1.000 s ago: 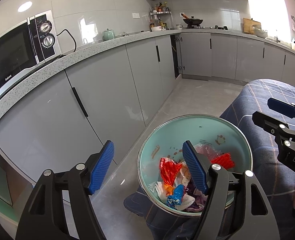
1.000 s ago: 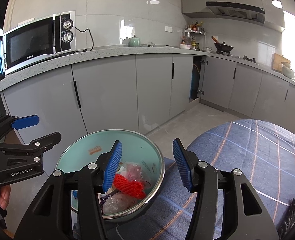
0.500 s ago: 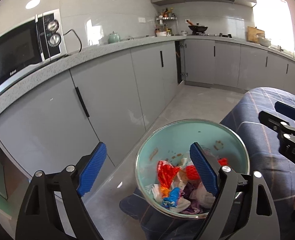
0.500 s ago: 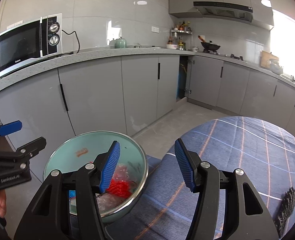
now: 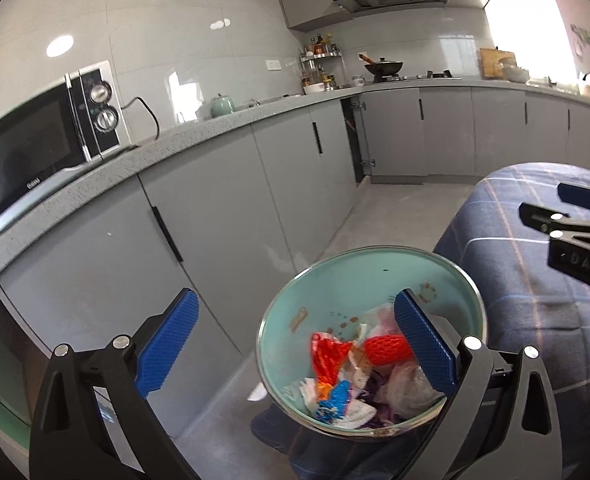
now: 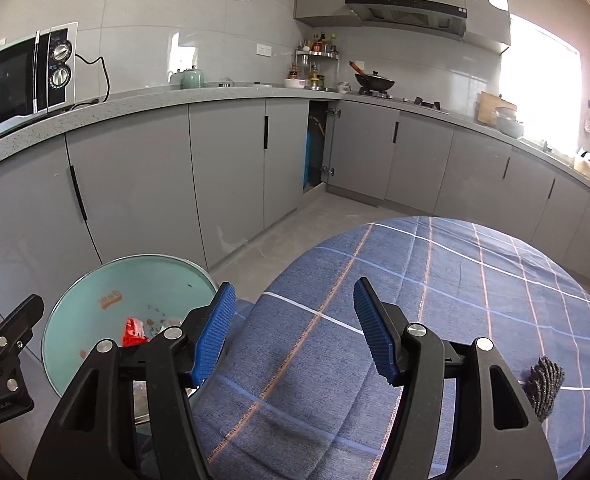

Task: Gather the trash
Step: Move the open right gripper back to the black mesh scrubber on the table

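A teal-lined metal bowl (image 5: pixel 375 276) sits at the left edge of a blue plaid-covered table (image 6: pixel 435 280). It holds trash: red net pieces (image 5: pixel 383 350), crumpled wrappers (image 5: pixel 335 404) and clear plastic. My left gripper (image 5: pixel 295 348) is open and empty, above the bowl's left side, its right finger over the trash. My right gripper (image 6: pixel 295 328) is open and empty over the cloth, just right of the bowl (image 6: pixel 115 292). A dark scrap (image 6: pixel 545 380) lies on the cloth at the right.
Grey kitchen cabinets (image 6: pixel 231 160) run along the back under a speckled counter with a microwave (image 5: pixel 43 152) and a kettle (image 6: pixel 193 78). The floor (image 6: pixel 335 220) lies between the cabinets and the table. One cabinet door (image 6: pixel 317 148) stands open.
Both grippers have pulled back and risen from the bowl. The right gripper has swung right, off the bowl and over the cloth. The trash stays in the bowl.
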